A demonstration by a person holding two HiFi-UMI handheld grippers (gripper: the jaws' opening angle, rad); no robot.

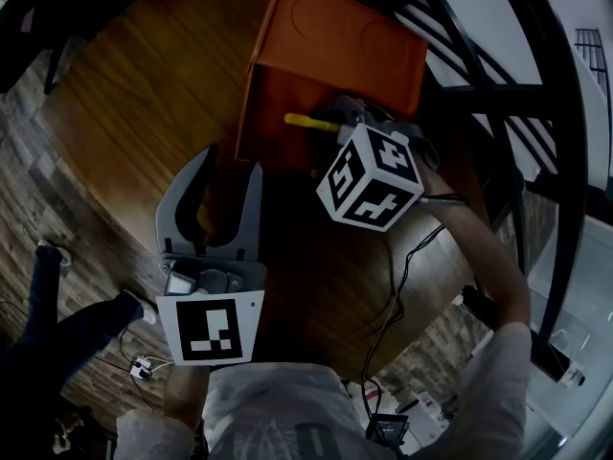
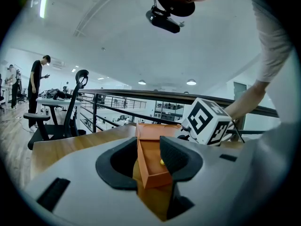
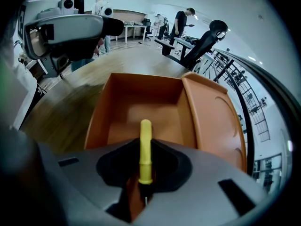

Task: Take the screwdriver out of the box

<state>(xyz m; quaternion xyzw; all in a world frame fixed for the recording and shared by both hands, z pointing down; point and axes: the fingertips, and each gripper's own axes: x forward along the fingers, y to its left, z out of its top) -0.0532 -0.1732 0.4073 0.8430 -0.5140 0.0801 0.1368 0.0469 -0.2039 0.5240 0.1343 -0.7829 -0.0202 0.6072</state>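
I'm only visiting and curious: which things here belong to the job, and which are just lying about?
In the job: screwdriver, orange box, right hand-held gripper clamping the screwdriver, left hand-held gripper open.
Just about: office chair, railing, bystander.

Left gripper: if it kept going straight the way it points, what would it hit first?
The orange box: its near corner sits right ahead of the left gripper's open jaws, perhaps partly between them; depth is unclear.
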